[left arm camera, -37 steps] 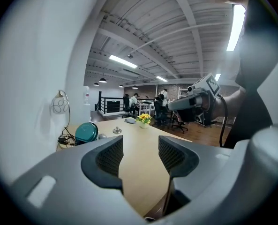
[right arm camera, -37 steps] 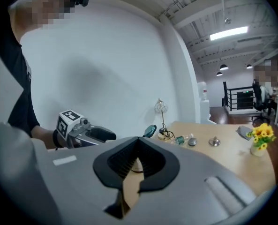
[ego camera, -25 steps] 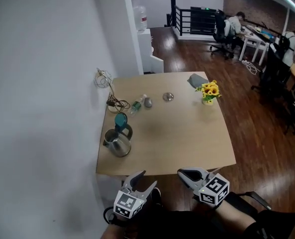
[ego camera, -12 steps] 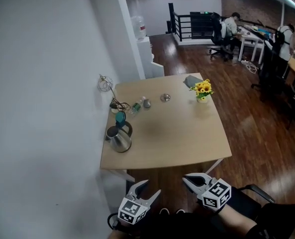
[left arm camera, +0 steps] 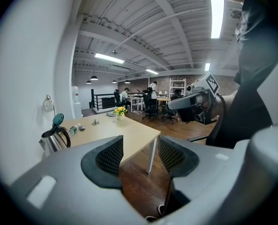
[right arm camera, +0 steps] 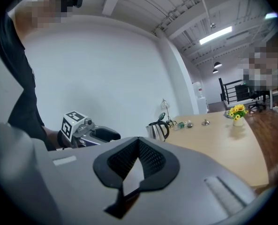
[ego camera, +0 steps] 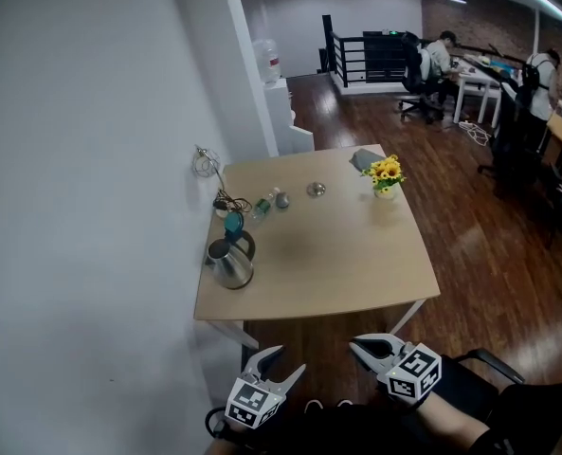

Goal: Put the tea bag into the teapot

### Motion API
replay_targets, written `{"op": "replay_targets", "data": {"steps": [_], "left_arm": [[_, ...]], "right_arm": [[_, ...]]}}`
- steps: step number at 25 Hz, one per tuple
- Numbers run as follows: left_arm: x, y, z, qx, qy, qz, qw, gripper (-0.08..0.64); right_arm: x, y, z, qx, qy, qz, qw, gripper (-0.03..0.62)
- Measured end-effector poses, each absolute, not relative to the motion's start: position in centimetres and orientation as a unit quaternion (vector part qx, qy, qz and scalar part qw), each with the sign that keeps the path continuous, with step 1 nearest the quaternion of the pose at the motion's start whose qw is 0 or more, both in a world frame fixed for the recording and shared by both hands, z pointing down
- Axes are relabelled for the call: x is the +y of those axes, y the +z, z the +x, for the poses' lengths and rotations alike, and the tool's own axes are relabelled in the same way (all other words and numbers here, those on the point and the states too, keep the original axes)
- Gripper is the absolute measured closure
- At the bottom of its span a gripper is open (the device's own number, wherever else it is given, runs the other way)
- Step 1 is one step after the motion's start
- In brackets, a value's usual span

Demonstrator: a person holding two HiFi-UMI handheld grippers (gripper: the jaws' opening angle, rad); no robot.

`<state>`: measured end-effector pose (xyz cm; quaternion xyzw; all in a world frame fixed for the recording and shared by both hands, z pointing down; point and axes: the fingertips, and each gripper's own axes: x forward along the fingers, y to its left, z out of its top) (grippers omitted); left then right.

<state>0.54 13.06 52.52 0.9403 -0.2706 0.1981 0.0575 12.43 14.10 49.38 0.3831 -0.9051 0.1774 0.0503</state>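
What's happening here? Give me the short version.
A person stands back from the table, a gripper in each hand, both short of its near edge. The left gripper has its fingers apart, the right gripper has them together; neither holds anything. The teapot sits untouched at the table's left side, lid up. No tea bag can be made out.

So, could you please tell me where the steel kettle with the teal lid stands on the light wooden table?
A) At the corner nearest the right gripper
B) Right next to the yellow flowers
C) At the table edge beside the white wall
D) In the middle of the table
C: the steel kettle with the teal lid stands at the edge of the light wooden table beside the white wall, well apart from the yellow flowers.
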Motion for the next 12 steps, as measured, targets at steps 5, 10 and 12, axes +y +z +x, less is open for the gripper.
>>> {"op": "replay_targets", "data": {"steps": [5,10,12], "left_arm": [[12.79,52.38,0.48,-0.274,0.191,0.941,0.052,0.328],[12.73,52.37,0.87,-0.275,0.198,0.94,0.035,0.328],[12.67,52.47,0.93,-0.276,0.198,0.94,0.035,0.328]], "right_arm": [[14.52,49.77,12.37,-0.905,0.174,0.383,0.056,0.584],[14.48,49.89,12.65,-0.905,0.177,0.384,0.053,0.584],[14.44,49.96,12.68,-0.905,0.177,0.383,0.052,0.584]]}}
